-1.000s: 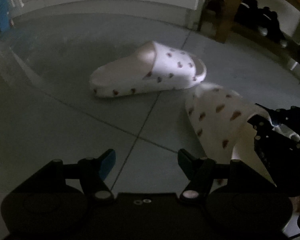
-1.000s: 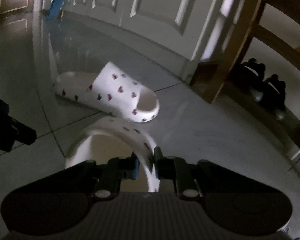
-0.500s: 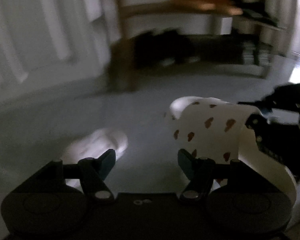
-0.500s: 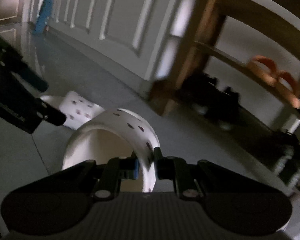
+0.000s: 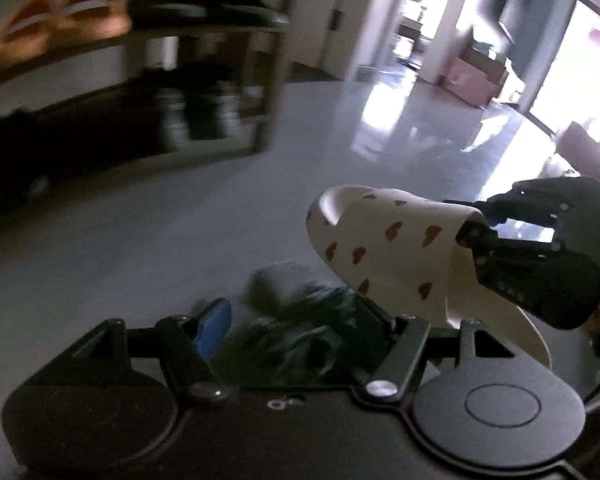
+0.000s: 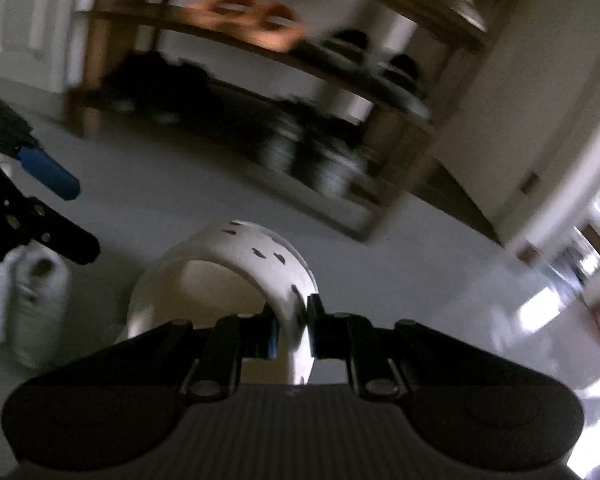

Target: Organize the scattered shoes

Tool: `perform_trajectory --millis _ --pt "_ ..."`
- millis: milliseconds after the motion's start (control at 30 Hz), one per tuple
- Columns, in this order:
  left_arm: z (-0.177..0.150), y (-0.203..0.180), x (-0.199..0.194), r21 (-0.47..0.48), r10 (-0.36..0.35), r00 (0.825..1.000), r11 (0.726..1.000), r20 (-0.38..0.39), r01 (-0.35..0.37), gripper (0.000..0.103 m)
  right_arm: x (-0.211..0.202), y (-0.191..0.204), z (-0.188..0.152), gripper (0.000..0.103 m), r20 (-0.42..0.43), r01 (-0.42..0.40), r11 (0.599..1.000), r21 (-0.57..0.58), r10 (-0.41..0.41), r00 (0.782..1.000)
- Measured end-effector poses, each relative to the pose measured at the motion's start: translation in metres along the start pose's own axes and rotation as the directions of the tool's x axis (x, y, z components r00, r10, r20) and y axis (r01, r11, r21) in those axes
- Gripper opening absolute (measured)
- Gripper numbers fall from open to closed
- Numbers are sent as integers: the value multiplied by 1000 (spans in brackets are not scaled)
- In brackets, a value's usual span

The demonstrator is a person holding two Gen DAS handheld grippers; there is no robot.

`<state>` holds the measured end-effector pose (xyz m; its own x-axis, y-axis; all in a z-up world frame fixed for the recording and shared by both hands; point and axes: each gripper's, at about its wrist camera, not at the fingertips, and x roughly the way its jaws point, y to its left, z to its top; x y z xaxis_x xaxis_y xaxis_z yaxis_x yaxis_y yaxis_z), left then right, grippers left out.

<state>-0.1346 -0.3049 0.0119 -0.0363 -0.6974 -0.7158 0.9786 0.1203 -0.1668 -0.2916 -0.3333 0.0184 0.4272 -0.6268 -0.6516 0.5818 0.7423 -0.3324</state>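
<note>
Right wrist view: my right gripper (image 6: 292, 330) is clamped on the arched strap of the white foam slide with small dark heart prints (image 6: 236, 264), one pad inside the strap and one outside. The slide hangs clear of the floor, its long axis running straight away from me along my fingers, toe end leading. Beyond the toe, and a little higher in my view, stands the wooden shoe rack (image 6: 380, 92), already holding an orange pair on an upper shelf and dark pairs below; the slide points at its lower shelves. A pair of white sneakers (image 6: 24, 292) sits on the floor to the left of the rack.

My left gripper (image 5: 288, 320) hangs beside the slide with its jaws apart and nothing between them; something dark and blurred lies on the floor beneath it.

I judge the right hand nearer to the job: it need only carry the slide forward, toe first, onto a free stretch of shelf.
</note>
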Motion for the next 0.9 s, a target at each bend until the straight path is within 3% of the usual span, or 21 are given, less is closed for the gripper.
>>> perform_trajectory --millis 200,333,433,667,733,767,800,900 --pt "7 -69 60 97 2 1000 995 2 -2 69 20 -64 -63 16 -59 155 976 150 -148 987" --pt "6 -95 95 45 29 999 999 16 -30 69 58 -90 -115 16 -109 239 946 217 -220 969" --pt "5 -98 110 21 62 998 998 -5 -62 69 91 -91 -140 16 -108 228 950 211 -209 972" --pt "4 -77 111 -32 123 992 992 -14 -124 69 123 -86 -152 18 -65 146 967 208 -135 989" --pt "4 -71 109 -45 133 991 990 -15 -134 69 136 -85 -154 29 -121 155 963 220 -131 984" --pt "5 -68 108 -52 136 991 989 -14 -137 69 134 -84 -153 46 -132 180 958 222 -153 979" --pt "5 -65 106 -57 135 991 989 -12 -136 69 132 -83 -152 55 -142 204 953 225 -175 974" --pt "1 -57 92 -58 129 992 990 -1 -128 69 116 -76 -144 61 -167 244 943 225 -210 963"
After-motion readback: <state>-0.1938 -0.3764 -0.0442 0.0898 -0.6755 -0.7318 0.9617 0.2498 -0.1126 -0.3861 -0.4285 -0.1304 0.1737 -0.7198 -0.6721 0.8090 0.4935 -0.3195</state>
